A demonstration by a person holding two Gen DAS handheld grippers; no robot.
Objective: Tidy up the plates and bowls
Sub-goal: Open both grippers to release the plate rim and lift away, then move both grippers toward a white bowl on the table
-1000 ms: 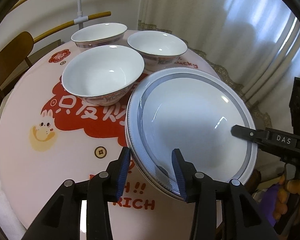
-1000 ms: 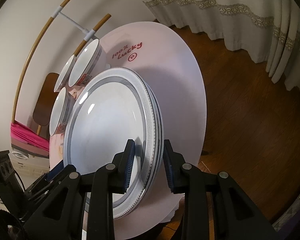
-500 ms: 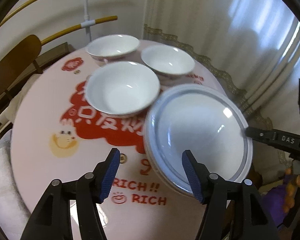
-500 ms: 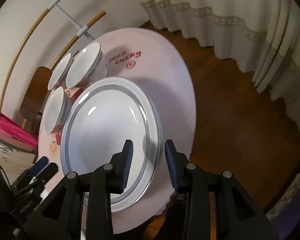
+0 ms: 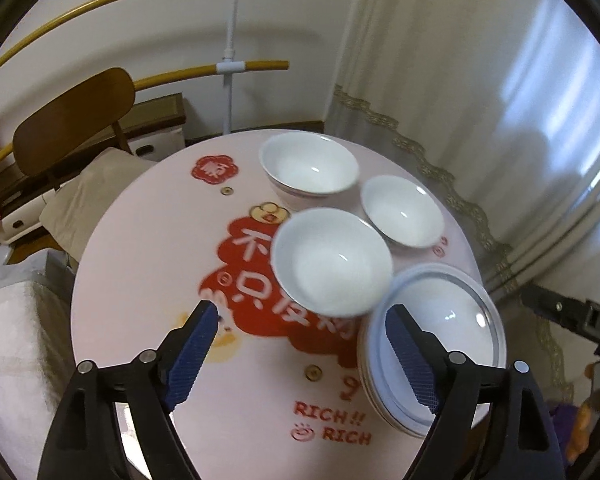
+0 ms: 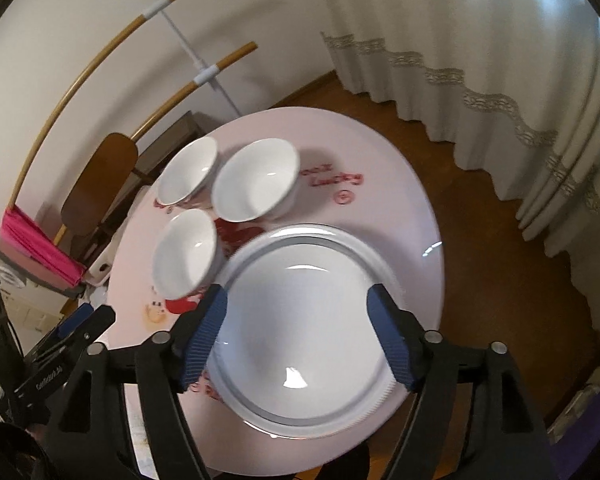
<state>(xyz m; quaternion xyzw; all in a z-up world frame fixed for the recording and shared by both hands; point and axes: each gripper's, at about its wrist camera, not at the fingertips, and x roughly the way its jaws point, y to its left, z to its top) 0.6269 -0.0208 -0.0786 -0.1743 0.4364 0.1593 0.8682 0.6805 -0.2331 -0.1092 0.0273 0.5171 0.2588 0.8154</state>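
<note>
Three bowls point(image 5: 332, 260) sit unstacked on the surface point(image 5: 148, 280) beyond the plates point(image 6: 308, 344). Your left claw point(image 5: 300, 356) and right claw point(image 6: 296, 332) are both opening, empty; the nearest bowl lies ahead of the left one.

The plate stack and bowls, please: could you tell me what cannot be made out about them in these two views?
- Plate stack: left wrist view, the count is unclear; rims blur together and a gripper finger covers the near edge.
- Plate stack, right wrist view: near rim hidden behind the right gripper.
- Nearest bowl: motion blur hides its outer pattern.
- Table print: bowls and plates cover it.
</note>
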